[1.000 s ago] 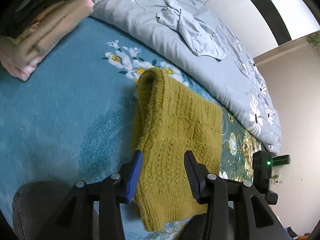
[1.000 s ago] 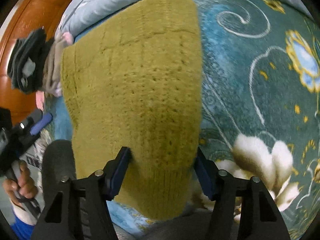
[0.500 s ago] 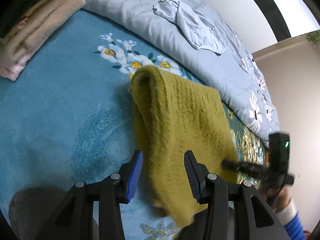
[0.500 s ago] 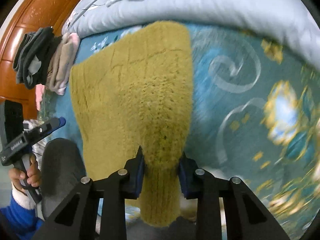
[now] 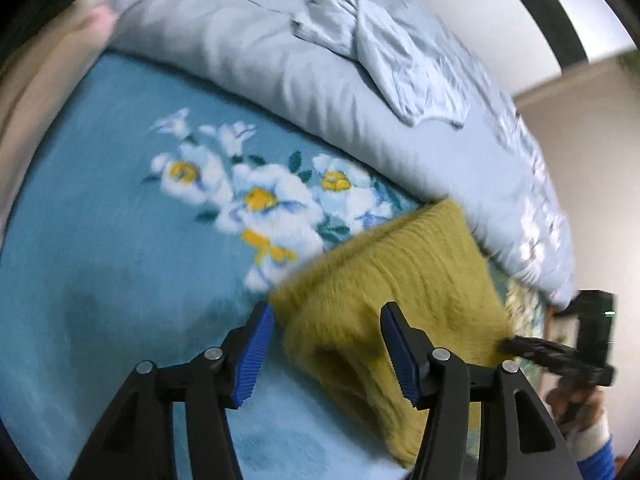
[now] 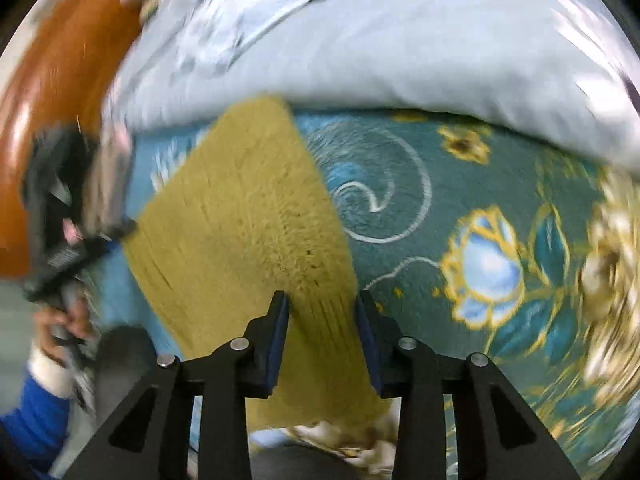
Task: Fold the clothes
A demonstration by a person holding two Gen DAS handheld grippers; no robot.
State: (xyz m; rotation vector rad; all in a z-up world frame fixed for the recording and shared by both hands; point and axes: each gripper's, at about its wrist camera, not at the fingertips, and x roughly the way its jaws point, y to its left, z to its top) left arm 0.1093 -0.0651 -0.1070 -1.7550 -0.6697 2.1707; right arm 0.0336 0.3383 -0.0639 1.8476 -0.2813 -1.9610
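Observation:
A folded mustard-yellow knit sweater lies on the teal flowered bedspread. In the right wrist view my right gripper is shut on the sweater's near edge and holds it bunched between its blue pads. In the left wrist view my left gripper is open, with its jaws on either side of the sweater's near folded end and not pinching it. The right gripper also shows at the right edge of the left wrist view. Both views are blurred by motion.
A rumpled grey-blue duvet lies along the far side of the bedspread, with a loose grey garment on top. A stack of folded clothes sits at the left by the wooden headboard.
The right gripper closed on the sweater's edge and is dragging it; the sweater has shifted and turned on the bedspread. The left gripper stayed open and moved nearer the duvet.

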